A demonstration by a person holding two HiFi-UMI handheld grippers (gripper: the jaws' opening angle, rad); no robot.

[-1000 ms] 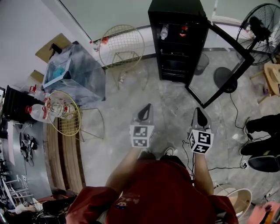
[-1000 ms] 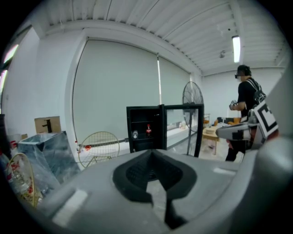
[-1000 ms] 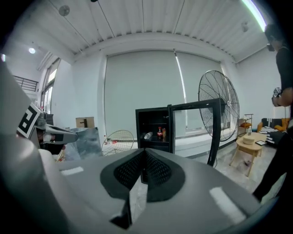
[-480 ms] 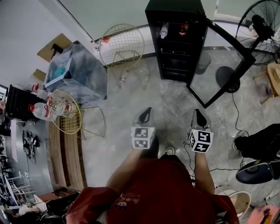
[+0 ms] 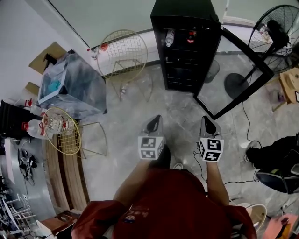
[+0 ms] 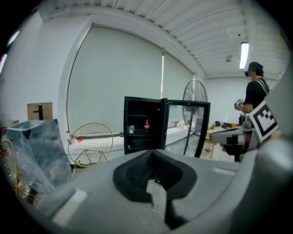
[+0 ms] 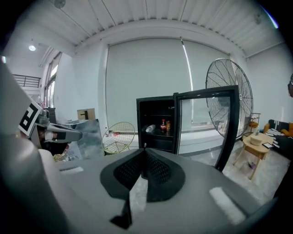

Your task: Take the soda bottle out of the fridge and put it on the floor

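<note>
Soda bottle: dark plastic, red-capped (image 7: 163,126), upright on top fridge shelf | left gripper (image 5: 155,122), right gripper (image 5: 207,122): jaws pressed together, empty, above grey marble floor (image 5: 177,112) | tall black fridge (image 5: 184,9) ahead, glass door (image 5: 229,79) open | left gripper view alone: standing person (image 6: 253,91)

soda bottle (image 5: 191,36) in fridge (image 5: 185,13), fan (image 5: 275,29) right

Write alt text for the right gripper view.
The right gripper, jaws shut and empty, points toward a black fridge whose glass door stands open, with a soda bottle on an inner shelf. A wire chair stands left of the fridge, a large fan right.
</note>
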